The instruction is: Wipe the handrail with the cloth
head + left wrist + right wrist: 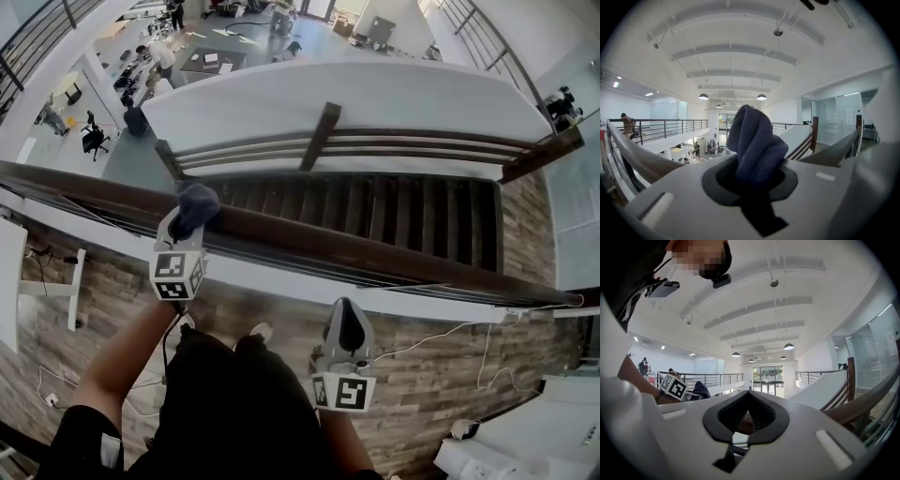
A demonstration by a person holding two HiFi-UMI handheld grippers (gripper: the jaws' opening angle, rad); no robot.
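Left tongs (pixel 757 180) clamping cloth (pixel 754 140), pressed on handrail (pixel 375 248)

I see a dark staircase (pixel 394 211) below me, and the floor (pixel 441 384) near me is of wooden planks. An office chair (pixel 94 141) stands in the lower hall, and round pendant lamps (pixel 703 96) hang from the ceiling.

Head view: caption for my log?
Left gripper holds a dark blue cloth on the wooden handrail; right gripper hangs short of it.
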